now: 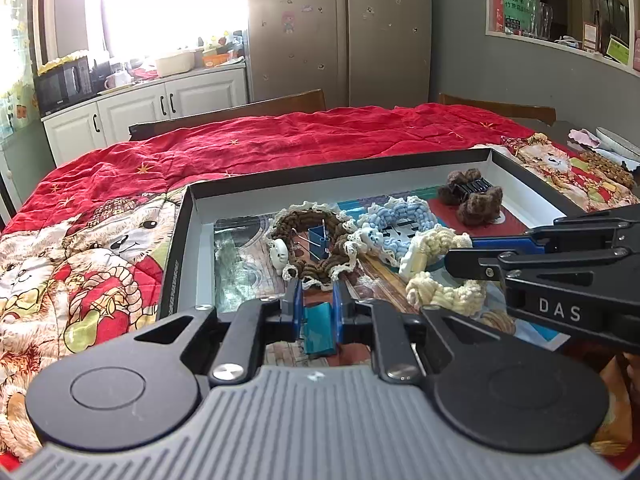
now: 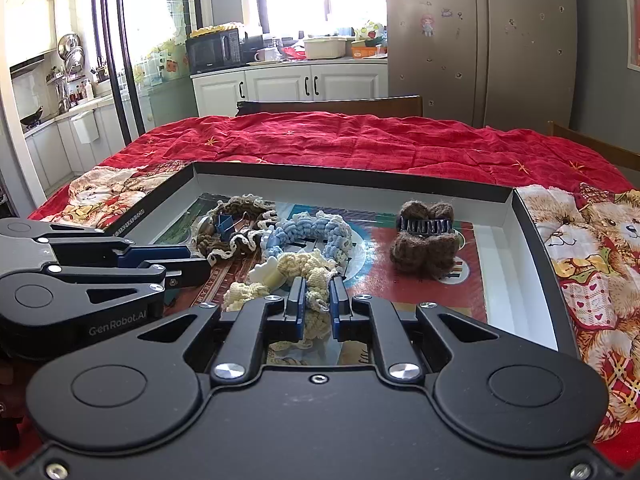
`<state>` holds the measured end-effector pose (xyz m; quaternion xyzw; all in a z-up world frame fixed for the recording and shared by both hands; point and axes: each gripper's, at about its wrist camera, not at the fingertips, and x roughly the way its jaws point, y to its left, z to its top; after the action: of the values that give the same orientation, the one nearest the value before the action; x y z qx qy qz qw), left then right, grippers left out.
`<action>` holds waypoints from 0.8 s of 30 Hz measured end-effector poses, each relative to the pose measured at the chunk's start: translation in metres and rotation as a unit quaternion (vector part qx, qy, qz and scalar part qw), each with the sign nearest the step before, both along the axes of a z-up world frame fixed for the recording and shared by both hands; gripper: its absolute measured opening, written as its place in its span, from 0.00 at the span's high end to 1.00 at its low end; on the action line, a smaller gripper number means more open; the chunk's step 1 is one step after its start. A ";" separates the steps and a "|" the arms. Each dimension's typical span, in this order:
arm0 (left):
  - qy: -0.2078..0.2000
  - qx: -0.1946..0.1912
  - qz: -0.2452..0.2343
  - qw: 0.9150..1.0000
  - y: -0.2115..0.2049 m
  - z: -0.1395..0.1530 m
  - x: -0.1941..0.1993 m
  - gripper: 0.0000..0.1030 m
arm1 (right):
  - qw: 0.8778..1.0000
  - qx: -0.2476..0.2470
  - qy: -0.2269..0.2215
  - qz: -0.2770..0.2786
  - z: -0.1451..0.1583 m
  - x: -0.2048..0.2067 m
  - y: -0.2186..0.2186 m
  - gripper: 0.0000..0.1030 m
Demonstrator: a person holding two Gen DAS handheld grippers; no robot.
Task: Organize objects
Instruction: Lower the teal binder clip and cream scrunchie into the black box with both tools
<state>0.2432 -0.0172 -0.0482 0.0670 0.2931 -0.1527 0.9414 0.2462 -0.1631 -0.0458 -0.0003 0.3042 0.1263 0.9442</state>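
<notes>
A shallow black-rimmed box lies on the table and holds several crocheted hair pieces. A brown one with a cream edge has a blue binder clip on it. A light blue one lies beside it. A dark brown fuzzy claw clip sits at the back right. My left gripper is shut on a teal clip. My right gripper is shut on the cream crocheted piece.
A red quilted cloth with teddy-bear prints covers the table. Wooden chair backs stand behind it. White cabinets, a microwave and a fridge lie beyond. A plate sits at the far right.
</notes>
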 end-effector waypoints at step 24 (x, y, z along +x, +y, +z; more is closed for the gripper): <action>-0.013 0.004 -0.002 1.000 -0.002 0.002 -0.003 0.55 | 1.000 0.006 0.005 -0.004 -0.003 0.002 -0.001 0.80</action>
<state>0.2406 -0.0187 -0.0467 0.0731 0.2813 -0.1523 0.9446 0.2485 -0.1643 -0.0485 0.0073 0.3077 0.1241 0.9433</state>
